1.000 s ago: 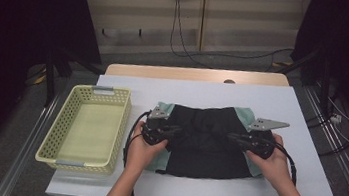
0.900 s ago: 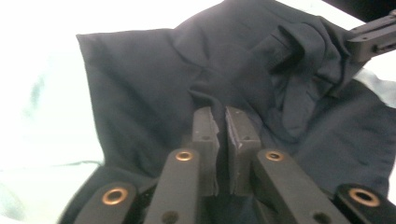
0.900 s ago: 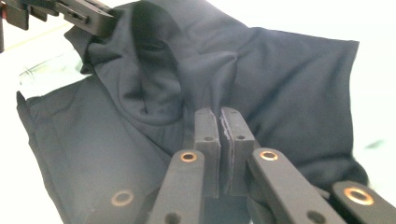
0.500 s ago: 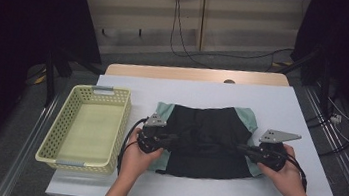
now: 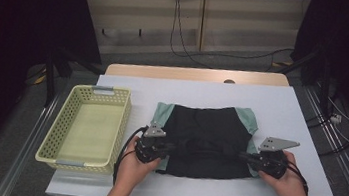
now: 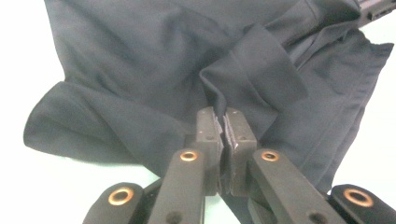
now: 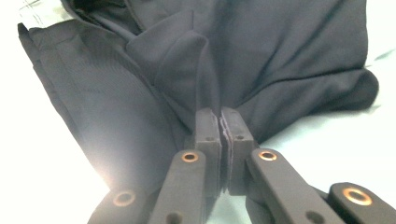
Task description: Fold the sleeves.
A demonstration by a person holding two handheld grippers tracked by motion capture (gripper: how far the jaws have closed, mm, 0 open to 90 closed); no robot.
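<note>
The soft black folded cloth (image 5: 207,140) lies on the white bench (image 5: 301,118), each hand-held gripper, left (image 6: 219,128) and right (image 7: 220,126), pinching a thin fold that could slip out if pulled hard.

Left gripper (image 5: 168,148) and right gripper (image 5: 246,157) face inward, jaws clamped tight.

Open white table (image 5: 282,106) beyond the dark garment (image 5: 208,137) and off to its right, free passage there. On the left the yellow basket (image 5: 86,122) stands near the left gripper (image 5: 168,149), blocking a sideways sweep.
</note>
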